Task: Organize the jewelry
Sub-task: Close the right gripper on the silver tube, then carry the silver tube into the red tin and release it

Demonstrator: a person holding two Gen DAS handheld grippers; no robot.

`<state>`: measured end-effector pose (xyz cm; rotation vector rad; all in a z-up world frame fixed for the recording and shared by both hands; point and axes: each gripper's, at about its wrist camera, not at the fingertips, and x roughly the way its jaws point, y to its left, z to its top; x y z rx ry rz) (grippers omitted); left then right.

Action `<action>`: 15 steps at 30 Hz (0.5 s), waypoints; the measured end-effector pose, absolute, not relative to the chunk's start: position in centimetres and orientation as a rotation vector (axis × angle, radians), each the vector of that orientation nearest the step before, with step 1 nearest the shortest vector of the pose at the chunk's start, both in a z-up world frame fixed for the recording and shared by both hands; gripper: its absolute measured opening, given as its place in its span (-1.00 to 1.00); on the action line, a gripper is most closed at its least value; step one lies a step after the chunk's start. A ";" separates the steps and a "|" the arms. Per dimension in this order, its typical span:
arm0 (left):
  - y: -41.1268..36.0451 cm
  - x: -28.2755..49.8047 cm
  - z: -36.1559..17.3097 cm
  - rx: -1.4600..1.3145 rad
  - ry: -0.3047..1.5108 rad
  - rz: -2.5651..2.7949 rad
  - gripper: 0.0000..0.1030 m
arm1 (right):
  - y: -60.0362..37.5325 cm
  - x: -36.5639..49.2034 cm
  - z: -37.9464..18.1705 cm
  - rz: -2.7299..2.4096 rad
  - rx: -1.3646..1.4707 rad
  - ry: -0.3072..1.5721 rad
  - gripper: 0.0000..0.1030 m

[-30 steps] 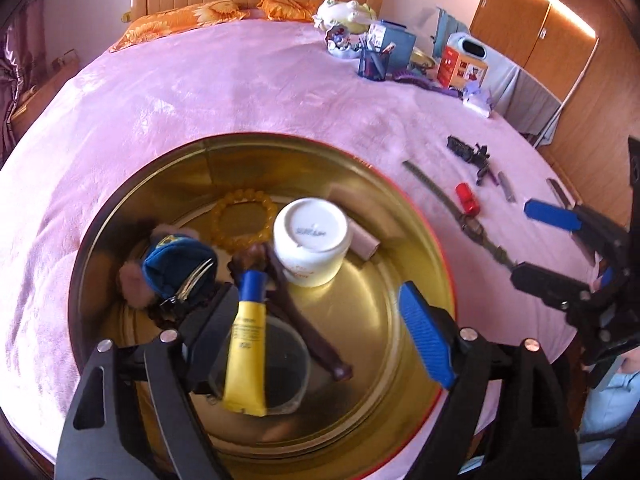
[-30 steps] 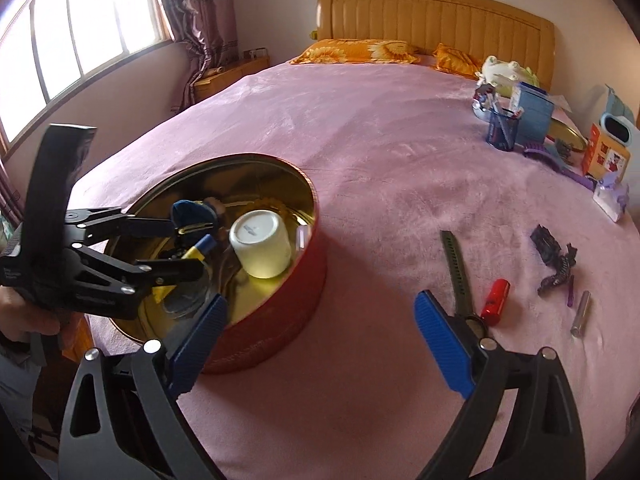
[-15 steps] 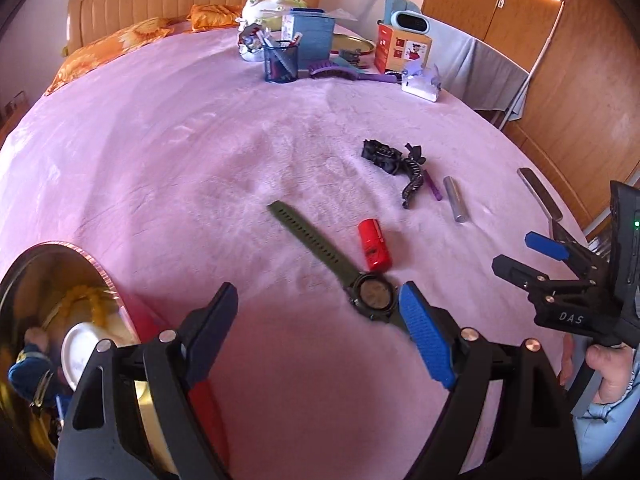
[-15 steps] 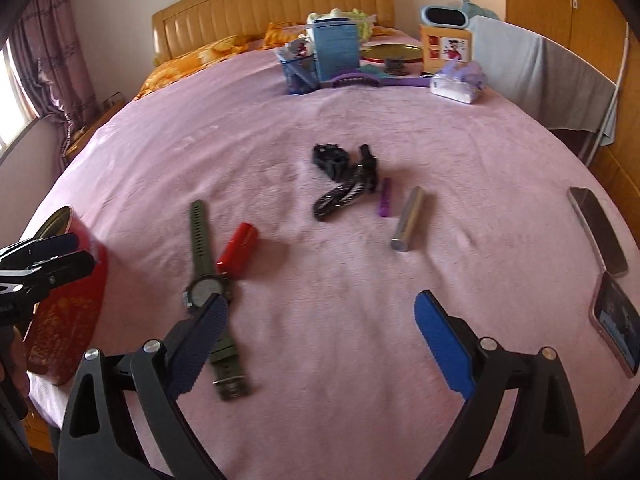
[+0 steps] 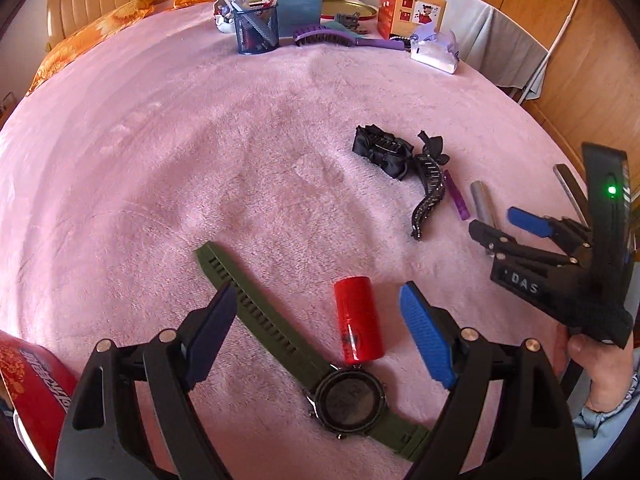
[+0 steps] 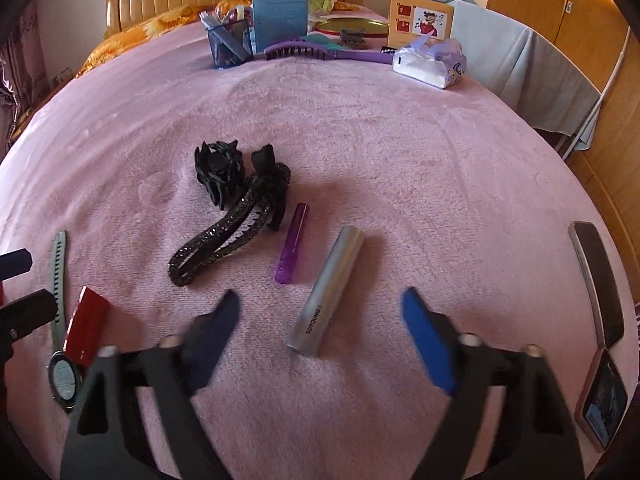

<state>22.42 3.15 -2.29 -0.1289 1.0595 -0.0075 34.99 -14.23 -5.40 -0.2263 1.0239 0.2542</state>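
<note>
A green watch (image 5: 344,394) lies on the pink bedspread (image 5: 240,152) with a red cylinder (image 5: 357,322) beside its strap. My left gripper (image 5: 320,312) hovers open above both, touching neither. In the right wrist view a silver tube (image 6: 328,296) lies between the fingers of my right gripper (image 6: 320,312). Its jaws are closing, and the pads stand clear of the tube. A purple tube (image 6: 292,244) and two black hair clips (image 6: 228,232) lie just beyond. The right gripper (image 5: 496,222) also shows at the left wrist view's right edge, held by a hand.
The red tin (image 5: 32,384) sits at the lower left edge. At the far side stand a mesh pen holder (image 5: 256,28), a purple hairbrush (image 5: 332,38), a tissue pack (image 5: 436,48) and a box (image 5: 412,16). Two phones (image 6: 596,280) lie at the right edge.
Both grippers swung right, away from the gold tin. The left now hangs over the watch and red cylinder, the right over the silver tube. The right jaws have narrowed.
</note>
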 end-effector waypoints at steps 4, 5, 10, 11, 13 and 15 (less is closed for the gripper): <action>2.8 22.0 -2.6 -0.122 1.066 -0.024 0.58 | -14.5 34.2 -5.6 0.277 -0.208 1.004 -0.63; 2.8 21.8 -2.6 -0.129 1.064 -0.029 0.58 | -14.7 33.8 -5.4 0.286 -0.188 1.002 -0.65; 3.2 19.5 -0.9 -0.175 1.026 -0.047 0.58 | -14.8 30.6 -1.8 0.340 -0.122 0.935 -0.65; 3.4 18.8 -0.1 -0.183 1.008 -0.052 0.58 | -14.6 29.8 -0.7 0.357 -0.117 0.914 -0.65; 4.0 17.2 1.5 -0.191 0.965 -0.055 0.58 | -13.7 28.2 1.4 0.390 -0.118 0.875 -0.65; 5.3 15.4 3.2 -0.201 0.926 -0.044 0.58 | -12.3 26.3 3.7 0.448 -0.124 0.838 -0.65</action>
